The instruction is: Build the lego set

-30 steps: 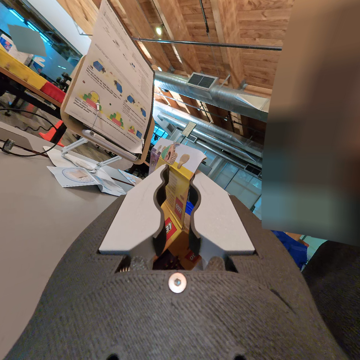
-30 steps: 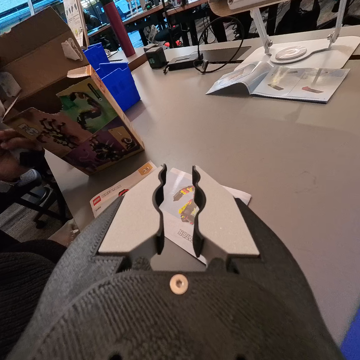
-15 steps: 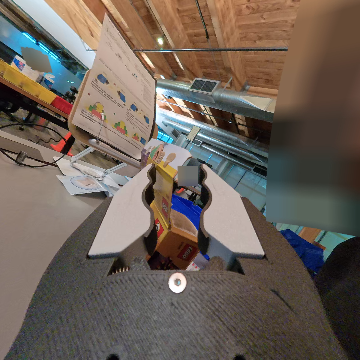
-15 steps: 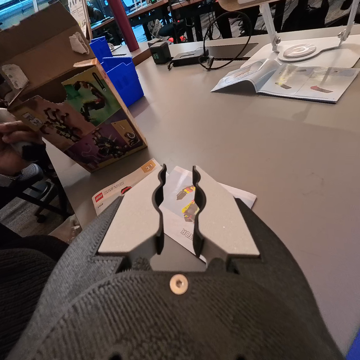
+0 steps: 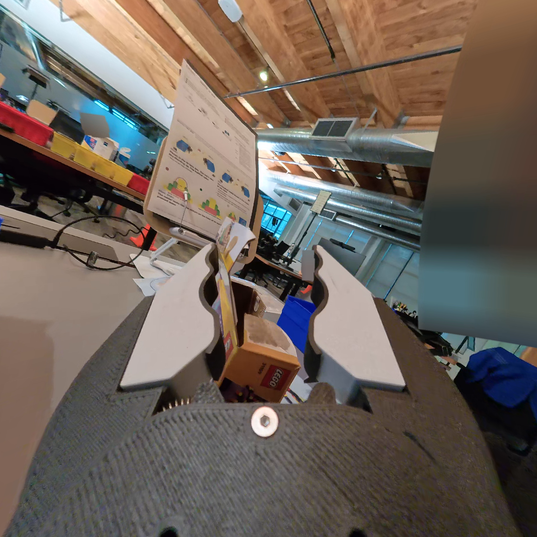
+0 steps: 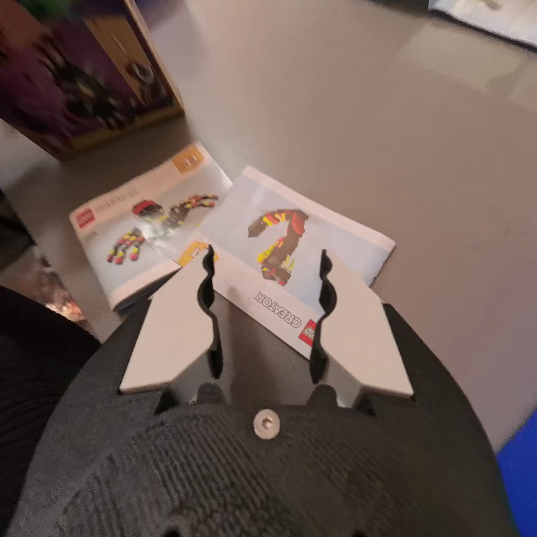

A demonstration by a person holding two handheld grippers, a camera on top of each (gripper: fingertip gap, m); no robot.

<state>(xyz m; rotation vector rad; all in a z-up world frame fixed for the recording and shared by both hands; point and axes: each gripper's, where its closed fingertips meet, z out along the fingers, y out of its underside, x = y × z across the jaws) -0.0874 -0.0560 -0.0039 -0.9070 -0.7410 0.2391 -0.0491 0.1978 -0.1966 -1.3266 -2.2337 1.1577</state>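
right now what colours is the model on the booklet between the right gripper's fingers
Red, yellow and black on the booklet, clearest in the right wrist view.

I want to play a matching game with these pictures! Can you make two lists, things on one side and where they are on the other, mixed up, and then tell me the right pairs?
Things:
1. snake booklet
2. spider booklet
3. box
4. big instruction sheet

Places:
A. propped up on a stand at the back of the table
B. flat on the table, partly under another booklet
C. between the open fingers of the left gripper
D. flat on the table, in front of the open right gripper

Pairs: 1-D, 2-B, 3-C, 4-A
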